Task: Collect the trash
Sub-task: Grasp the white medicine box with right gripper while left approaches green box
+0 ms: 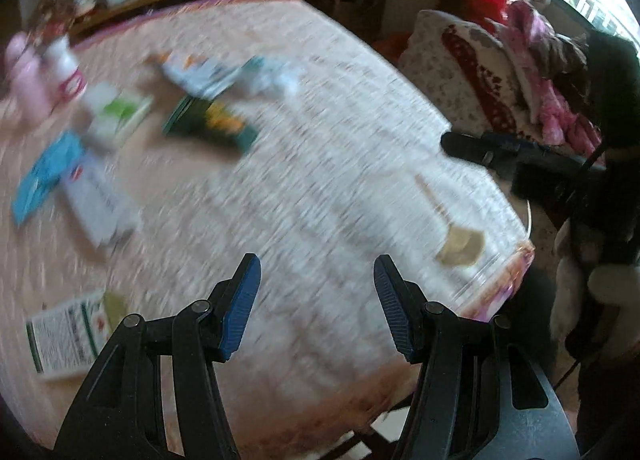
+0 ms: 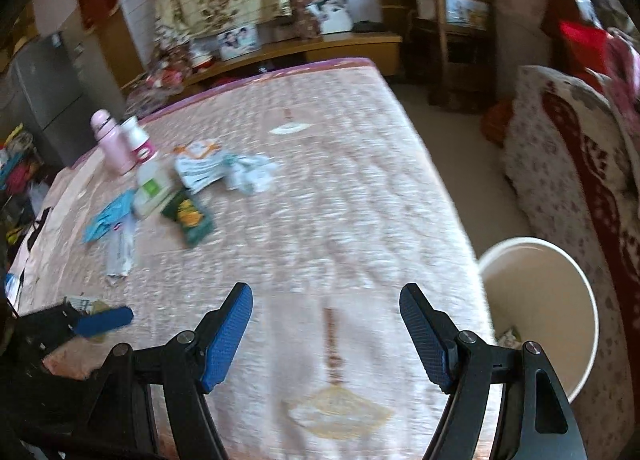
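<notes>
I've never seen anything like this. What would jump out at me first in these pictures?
Probably the two open grippers with blue pads, the left gripper and the right gripper, each hovering empty over a table under a pink cloth. Next, the scatter of litter on the table's far left side: a dark green packet, a crumpled blue wrapper and a wad of pale tissue. Finally, a white bin on the floor off the table's near right corner.
</notes>
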`<state>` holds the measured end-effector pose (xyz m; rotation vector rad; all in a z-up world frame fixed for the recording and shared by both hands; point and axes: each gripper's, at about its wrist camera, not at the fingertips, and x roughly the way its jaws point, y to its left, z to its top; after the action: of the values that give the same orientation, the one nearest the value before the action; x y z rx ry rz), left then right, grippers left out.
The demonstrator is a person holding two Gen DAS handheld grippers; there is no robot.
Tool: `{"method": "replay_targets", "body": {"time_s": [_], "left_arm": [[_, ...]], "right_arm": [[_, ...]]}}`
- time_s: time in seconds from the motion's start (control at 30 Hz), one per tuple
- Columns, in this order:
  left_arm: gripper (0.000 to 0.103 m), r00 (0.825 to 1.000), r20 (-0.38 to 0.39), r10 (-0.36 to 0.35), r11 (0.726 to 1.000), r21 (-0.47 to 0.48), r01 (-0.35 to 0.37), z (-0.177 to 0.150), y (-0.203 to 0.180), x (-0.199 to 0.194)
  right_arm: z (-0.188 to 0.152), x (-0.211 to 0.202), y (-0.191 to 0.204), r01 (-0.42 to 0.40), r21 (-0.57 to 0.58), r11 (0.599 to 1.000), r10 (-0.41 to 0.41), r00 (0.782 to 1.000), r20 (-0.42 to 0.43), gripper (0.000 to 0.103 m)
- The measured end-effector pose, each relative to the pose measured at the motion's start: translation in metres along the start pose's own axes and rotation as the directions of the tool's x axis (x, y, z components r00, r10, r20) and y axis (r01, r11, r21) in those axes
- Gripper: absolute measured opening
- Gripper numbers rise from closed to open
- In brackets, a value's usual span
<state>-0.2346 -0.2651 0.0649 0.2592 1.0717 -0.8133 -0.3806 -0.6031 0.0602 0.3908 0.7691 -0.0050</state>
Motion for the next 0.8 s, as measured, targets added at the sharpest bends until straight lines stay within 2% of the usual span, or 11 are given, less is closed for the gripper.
{"method": "replay_targets", "body": {"time_s": [0.07, 0.2, 0.3, 0.47, 0.6, 0.7, 0.8], "left_arm": [[0.057, 1.000, -0.015, 0.000, 1.000, -0.023, 0.000, -0.010, 0.012, -0.003], [0.057, 0.998, -0.030, 0.057, 0.998, -0.026, -0.058, -0.026, 0.037, -0.012], [0.057, 0.995, -0.048, 0.087, 0.994, -0.064, -0.090, -0.032, 0.062, -0.013], [0.057, 0.989, -0.006, 0.148, 0.979, -0.138, -0.147, -0.021, 0.107, -0.015], [0.057, 0.977, 0.021, 0.213, 0.943, -0.267, -0.199, -0.003, 0.158, -0.018], [0.057, 0.981, 0.032, 0.191, 0.915, -0.367, -0.167, 0.003, 0.192, -0.025], [0.057, 0.993, 0.077, 0.094, 0.916, -0.398, -0.055, 0.005, 0.204, -0.046]], "right_arm": [[0.001, 0.005, 0.012, -0.019, -0.015, 1.000, 0.019, 1.000, -0.008, 0.074], [0.004, 0.014, 0.039, -0.039, -0.063, 0.997, 0.038, 0.999, -0.026, 0.074], [0.004, 0.019, 0.051, -0.052, -0.086, 0.995, 0.049, 0.998, -0.037, 0.074], [0.005, 0.028, 0.069, -0.078, -0.100, 0.992, 0.073, 0.996, -0.056, 0.074], [0.004, 0.032, 0.084, -0.099, -0.117, 0.988, 0.091, 0.993, -0.069, 0.074], [0.006, 0.036, 0.096, -0.124, -0.125, 0.984, 0.115, 0.990, -0.076, 0.074], [0.007, 0.041, 0.107, -0.153, -0.127, 0.980, 0.142, 0.986, -0.092, 0.074]]}}
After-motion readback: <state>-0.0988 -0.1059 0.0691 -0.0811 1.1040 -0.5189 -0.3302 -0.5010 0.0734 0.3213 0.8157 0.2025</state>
